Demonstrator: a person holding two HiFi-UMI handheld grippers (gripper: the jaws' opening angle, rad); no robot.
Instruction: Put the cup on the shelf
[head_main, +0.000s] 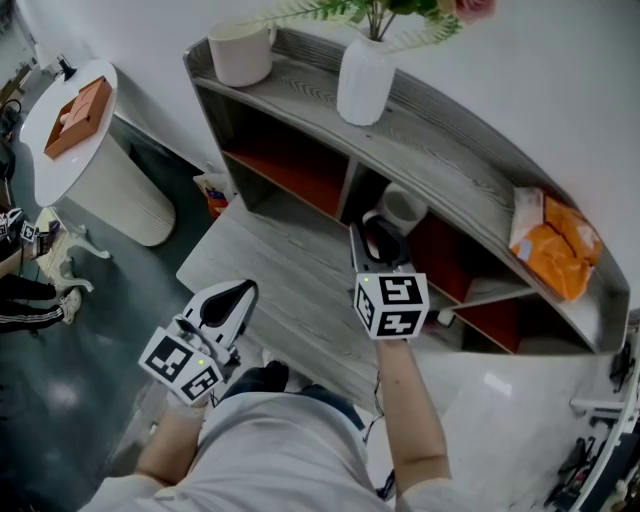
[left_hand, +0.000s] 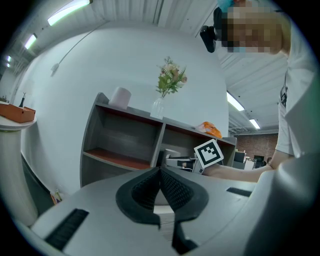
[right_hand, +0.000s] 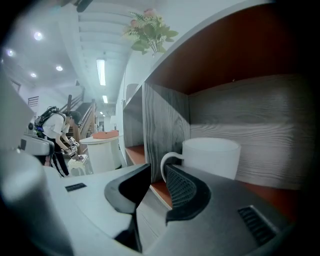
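A white cup (head_main: 402, 208) with a handle stands upright on the red-brown floor of the grey shelf's (head_main: 450, 165) lower right compartment. In the right gripper view the cup (right_hand: 210, 156) sits just past the jaws, its handle turned toward them. My right gripper (head_main: 373, 240) reaches into that compartment and is open (right_hand: 156, 172), with a narrow gap between its jaws and nothing held. My left gripper (head_main: 235, 298) hangs lower left, away from the shelf; its jaws (left_hand: 160, 171) are shut with nothing between them.
On the shelf top stand a white vase with flowers (head_main: 364, 80), a white pot (head_main: 240, 52) and an orange bag (head_main: 556, 246). The left compartment (head_main: 290, 165) holds nothing. A round white table with an orange box (head_main: 78, 118) stands at the left.
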